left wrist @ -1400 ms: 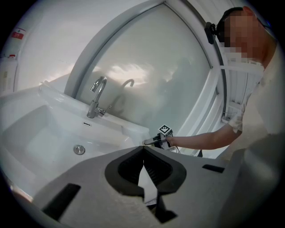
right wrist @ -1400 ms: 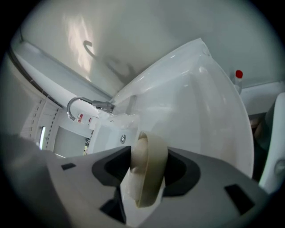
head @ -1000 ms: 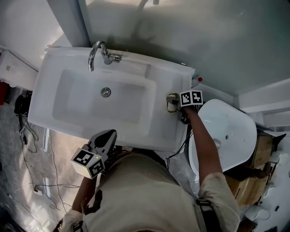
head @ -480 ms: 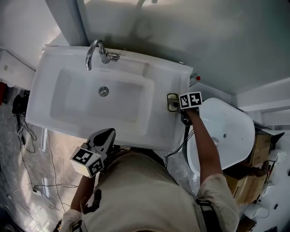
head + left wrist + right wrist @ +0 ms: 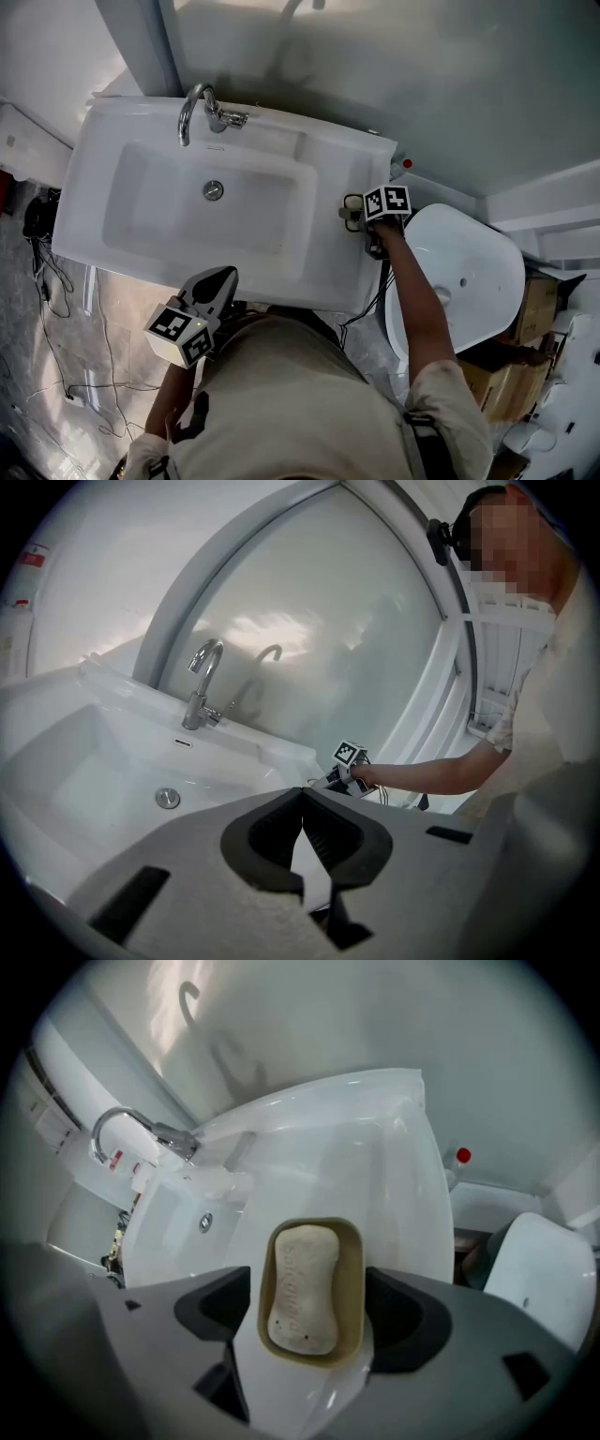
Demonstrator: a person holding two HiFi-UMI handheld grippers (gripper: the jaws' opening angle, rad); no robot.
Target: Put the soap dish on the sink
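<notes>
The tan soap dish with a pale bar of soap in it rests on the right ledge of the white sink. My right gripper points steeply down over it. Its jaws have just been opening and now stand wide on either side of the dish, with a gap at each pad. In the head view the soap dish shows beside the right gripper. My left gripper hovers at the sink's front edge, jaws shut on nothing; the same gripper faces the basin.
A chrome faucet stands at the back of the sink, with a drain in the bowl. A white toilet sits close to the right. Cardboard boxes lie beyond it. Cables trail on the floor at left.
The right gripper's jaws have spread apart from the soap dish, which stays on the sink ledge. The right gripper tilted a little. The left gripper kept still.
</notes>
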